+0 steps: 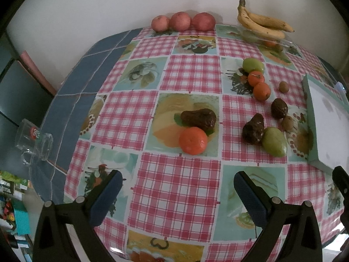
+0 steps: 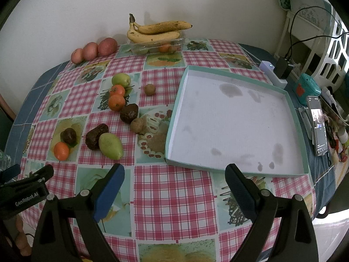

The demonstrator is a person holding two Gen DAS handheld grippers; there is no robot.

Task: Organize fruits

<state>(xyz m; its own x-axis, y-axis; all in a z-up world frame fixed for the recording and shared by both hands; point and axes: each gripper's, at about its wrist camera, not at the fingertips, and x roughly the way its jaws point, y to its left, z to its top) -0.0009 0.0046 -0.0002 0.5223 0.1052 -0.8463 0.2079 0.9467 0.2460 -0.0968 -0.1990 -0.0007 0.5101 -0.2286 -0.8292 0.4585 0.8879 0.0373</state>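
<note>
Fruit lies loose on the checked tablecloth. An orange [image 1: 193, 140] [image 2: 61, 151] touches a dark brown avocado [image 1: 199, 118] [image 2: 68, 135]. Further right lie a green mango [image 1: 274, 141] [image 2: 110, 145], two more dark avocados [image 1: 253, 128] [image 2: 129, 113], two oranges [image 1: 261, 90] [image 2: 116, 102], a green apple [image 1: 253, 64] [image 2: 121, 79] and small brown kiwis [image 1: 284, 86] [image 2: 149, 89]. A shallow white box [image 2: 235, 122] [image 1: 327, 120] stands on the right. My left gripper [image 1: 177, 181] is open over bare cloth, short of the orange. My right gripper [image 2: 174, 174] is open near the box's front edge.
Three red apples [image 1: 182, 21] [image 2: 93, 50] line the back wall. Bananas [image 2: 156, 31] [image 1: 261, 23] rest on a clear tub holding fruit. A glass mug [image 1: 32, 140] lies on its side at the left table edge. A phone [image 2: 317, 124], charger and clutter fill the right edge.
</note>
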